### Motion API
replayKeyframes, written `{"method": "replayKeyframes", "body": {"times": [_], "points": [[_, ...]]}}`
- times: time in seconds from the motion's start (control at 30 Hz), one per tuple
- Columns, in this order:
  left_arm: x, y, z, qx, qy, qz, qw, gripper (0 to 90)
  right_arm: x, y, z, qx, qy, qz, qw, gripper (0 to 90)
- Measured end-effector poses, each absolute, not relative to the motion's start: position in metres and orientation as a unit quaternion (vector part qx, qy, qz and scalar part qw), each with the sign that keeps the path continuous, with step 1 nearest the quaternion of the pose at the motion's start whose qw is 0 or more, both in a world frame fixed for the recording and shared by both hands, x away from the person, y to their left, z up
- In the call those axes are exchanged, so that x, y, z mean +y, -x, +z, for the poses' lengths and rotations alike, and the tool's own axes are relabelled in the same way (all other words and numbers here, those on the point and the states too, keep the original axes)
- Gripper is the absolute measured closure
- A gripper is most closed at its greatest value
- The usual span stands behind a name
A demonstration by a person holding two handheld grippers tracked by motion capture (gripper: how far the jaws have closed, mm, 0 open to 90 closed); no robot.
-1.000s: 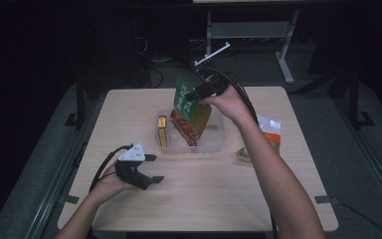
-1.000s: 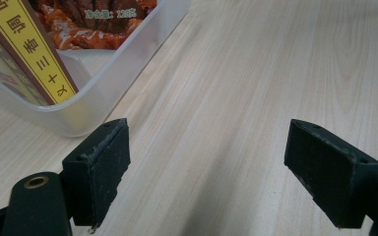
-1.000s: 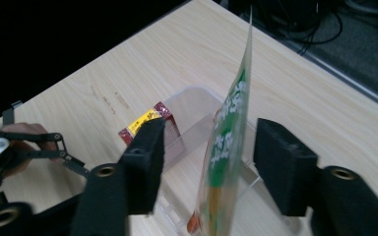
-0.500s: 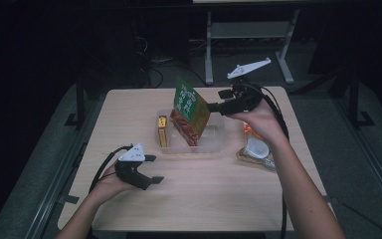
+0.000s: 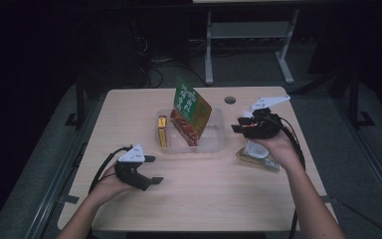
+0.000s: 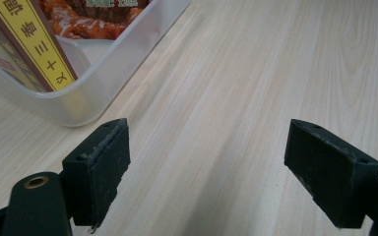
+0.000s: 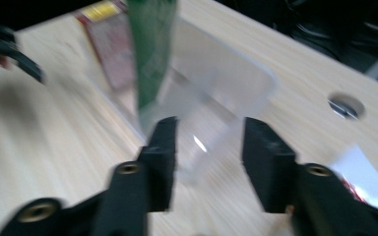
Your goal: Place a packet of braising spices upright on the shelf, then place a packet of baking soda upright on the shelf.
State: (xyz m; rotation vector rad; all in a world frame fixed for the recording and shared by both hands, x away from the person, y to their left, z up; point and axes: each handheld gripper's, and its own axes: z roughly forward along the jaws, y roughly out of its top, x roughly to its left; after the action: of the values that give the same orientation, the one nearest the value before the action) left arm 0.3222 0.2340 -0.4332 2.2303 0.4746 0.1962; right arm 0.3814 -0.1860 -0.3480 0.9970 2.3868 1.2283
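A clear plastic tray [image 5: 216,145] sits mid-table. In it a green and red food packet [image 5: 191,110] stands tilted, with a yellow and red box [image 5: 162,130] at its left. My right gripper [image 5: 237,125] hovers just right of the tray, jaws pointing at it. In the right gripper view the gripper [image 7: 209,157] faces the tray [image 7: 246,83] and the green packet [image 7: 152,49]. Its jaws have just been closing and hold nothing. My left gripper [image 5: 154,170] rests on the table before the tray, open; its own view [image 6: 206,167] has bare wood between the jaws.
A pale sealed pouch [image 5: 258,154] lies on the table under my right hand. A round cable hole [image 5: 230,100] sits near the far edge. The tray's corner [image 6: 103,78] and the box [image 6: 34,44] fill the upper left of the left gripper view.
My right gripper left the top of the green packet and swung right and down to the tray's right end. The packet stays standing in the tray. The left hand kept still.
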Motion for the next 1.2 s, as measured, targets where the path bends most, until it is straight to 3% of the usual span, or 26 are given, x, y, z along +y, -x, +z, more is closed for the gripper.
{"method": "replayKeyframes", "body": {"times": [0.2, 0.23, 0.63, 1.0, 1.2], "points": [[0.232, -0.321, -0.435, 0.193, -0.888, 0.072, 0.411, 16.9, -0.214, -0.386, -0.377, 0.824, -0.373, 0.402, 0.143, 89.3], [0.231, -0.321, -0.436, 0.194, -0.889, 0.070, 0.410, 16.9, -0.218, -0.387, -0.381, 0.823, -0.376, 0.401, 0.143, 90.0], [0.229, -0.318, -0.437, 0.189, -0.892, 0.068, 0.406, 16.9, -0.244, -0.398, -0.432, 0.862, -0.388, 0.299, 0.132, 90.0], [0.228, -0.319, -0.438, 0.187, -0.893, 0.064, 0.405, 16.9, -0.251, -0.390, -0.443, 0.875, -0.362, 0.291, 0.136, 90.0], [0.229, -0.320, -0.438, 0.188, -0.892, 0.063, 0.406, 17.0, -0.244, -0.385, -0.442, 0.881, -0.358, 0.292, 0.105, 90.0]]}}
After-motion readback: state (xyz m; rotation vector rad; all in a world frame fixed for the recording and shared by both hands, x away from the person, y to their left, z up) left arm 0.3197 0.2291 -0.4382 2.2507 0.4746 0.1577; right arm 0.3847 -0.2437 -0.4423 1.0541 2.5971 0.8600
